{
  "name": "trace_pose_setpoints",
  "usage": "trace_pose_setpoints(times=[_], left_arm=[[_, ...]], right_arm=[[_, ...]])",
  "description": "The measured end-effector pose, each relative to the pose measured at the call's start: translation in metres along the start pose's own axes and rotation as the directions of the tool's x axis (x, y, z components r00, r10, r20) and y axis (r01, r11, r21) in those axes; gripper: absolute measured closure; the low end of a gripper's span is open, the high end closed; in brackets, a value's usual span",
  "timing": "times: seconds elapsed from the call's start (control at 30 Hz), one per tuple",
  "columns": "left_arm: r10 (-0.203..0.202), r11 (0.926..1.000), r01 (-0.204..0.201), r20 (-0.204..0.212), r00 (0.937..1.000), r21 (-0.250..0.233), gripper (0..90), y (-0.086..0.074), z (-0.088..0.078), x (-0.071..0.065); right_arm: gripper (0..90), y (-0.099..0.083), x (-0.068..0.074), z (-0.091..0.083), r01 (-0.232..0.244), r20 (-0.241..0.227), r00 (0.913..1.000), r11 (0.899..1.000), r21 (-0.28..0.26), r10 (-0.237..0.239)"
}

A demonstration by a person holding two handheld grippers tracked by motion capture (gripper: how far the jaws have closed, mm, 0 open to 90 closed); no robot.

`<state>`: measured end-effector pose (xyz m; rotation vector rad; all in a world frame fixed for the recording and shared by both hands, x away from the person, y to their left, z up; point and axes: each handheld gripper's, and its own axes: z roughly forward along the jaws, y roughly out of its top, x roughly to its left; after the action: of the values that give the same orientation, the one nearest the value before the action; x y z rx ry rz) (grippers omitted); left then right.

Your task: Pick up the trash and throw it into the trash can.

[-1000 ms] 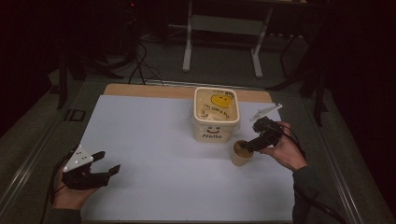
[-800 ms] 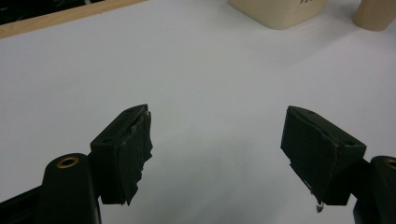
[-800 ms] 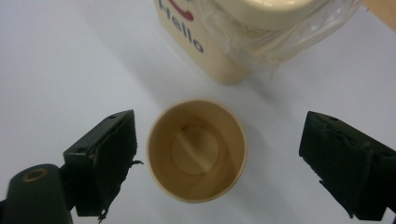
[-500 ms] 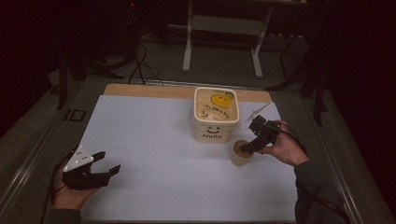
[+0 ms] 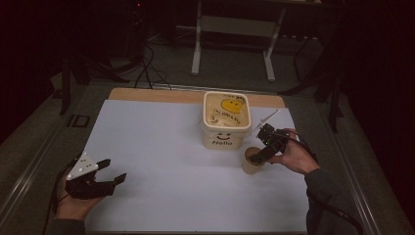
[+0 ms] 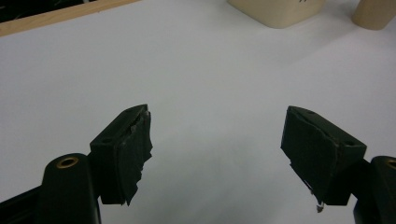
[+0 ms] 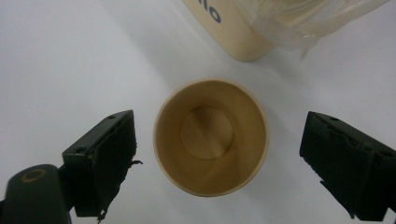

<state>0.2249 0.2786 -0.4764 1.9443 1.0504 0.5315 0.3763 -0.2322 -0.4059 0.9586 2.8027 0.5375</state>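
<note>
Right gripper (image 7: 215,154) poised above a paper cup (image 7: 211,136), jaws spread wide, one on each side of the rim and touching neither; left gripper (image 6: 217,154) equally wide and empty, resting low over the bare white tabletop (image 5: 161,142) well apart from the cup. The cup stands upright and empty, a plain tan cylinder with a thin rolled rim and a round flat base seen down its mouth. It is judged to be light and easily crushed: the wall is likely to buckle under a hard squeeze, so hold is best taken gently across the wall just below the rim, where the paper is stiffest. The cup stands just beside a cream lidded tub (image 5: 226,120) marked "Hello", on the person's right of the tabletop
</note>
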Motion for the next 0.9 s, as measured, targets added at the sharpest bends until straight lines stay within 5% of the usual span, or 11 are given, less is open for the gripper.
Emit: trace_pose_setpoints(times=[0.9], left_arm=[[-0.001,1.0,0.001,0.001,1.0,0.001,24.2,0.0,0.0,0.0]], right_arm=[[10.0,0.0,0.0,0.027,0.011,-0.031,0.9995,0.996,0.085,-0.008]])
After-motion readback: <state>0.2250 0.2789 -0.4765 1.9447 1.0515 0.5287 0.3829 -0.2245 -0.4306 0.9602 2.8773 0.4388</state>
